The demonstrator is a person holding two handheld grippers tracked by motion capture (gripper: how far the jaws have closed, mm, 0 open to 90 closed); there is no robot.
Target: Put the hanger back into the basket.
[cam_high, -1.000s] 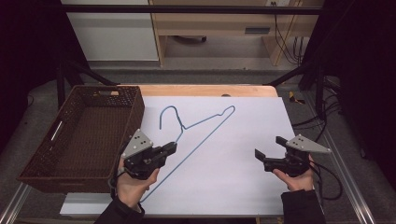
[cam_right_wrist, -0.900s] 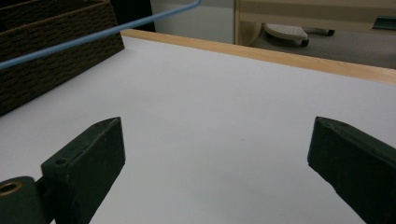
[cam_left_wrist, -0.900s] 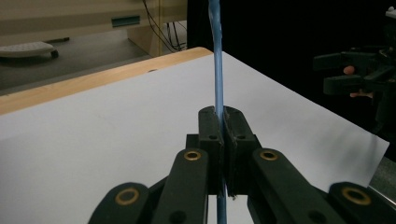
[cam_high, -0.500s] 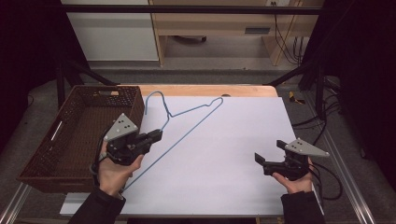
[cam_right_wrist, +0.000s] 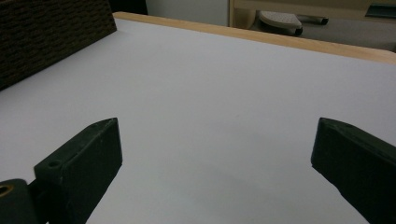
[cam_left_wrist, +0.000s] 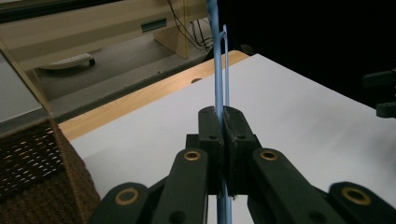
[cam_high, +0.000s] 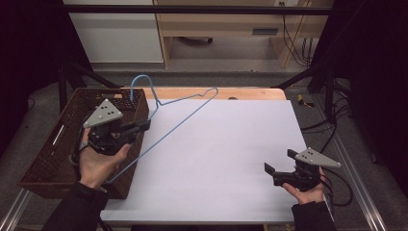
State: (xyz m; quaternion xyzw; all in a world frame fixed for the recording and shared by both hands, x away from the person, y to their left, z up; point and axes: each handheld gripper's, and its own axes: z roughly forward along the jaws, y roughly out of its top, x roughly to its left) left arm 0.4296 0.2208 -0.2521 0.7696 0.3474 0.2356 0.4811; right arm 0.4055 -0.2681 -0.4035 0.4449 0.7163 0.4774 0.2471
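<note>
- right gripper (cam_high: 278,174) near the worktop's front right corner, low over the white sheet (cam_high: 231,159); jaws spread wide, nothing between them in the right gripper view; idle
- left gripper (cam_high: 140,126) at the worktop's left edge, raised, just over the right rim of the wicker basket (cam_high: 45,159)
- its jaws pressed together on the blue wire hanger (cam_high: 185,114); left gripper view shows the wire (cam_left_wrist: 219,70) pinched between the two pads, running up and away
- hanger is off the sheet, tilted: lower corner hangs down by the person's left hand (cam_high: 98,161) at the basket's front right corner, hook (cam_high: 139,84) up over the basket's far right corner, other shoulder reaching out over the far edge of the worktop
- basket looks empty as far as the high view shows
- progress, my read: pick-up done, carry toward the basket well along; hanger straddles the basket rim, not inside yet
- left to do: bring the whole frame over the basket, lower it in, let go
- watch: long frame could catch on the rim; may need tilting to fit
</note>
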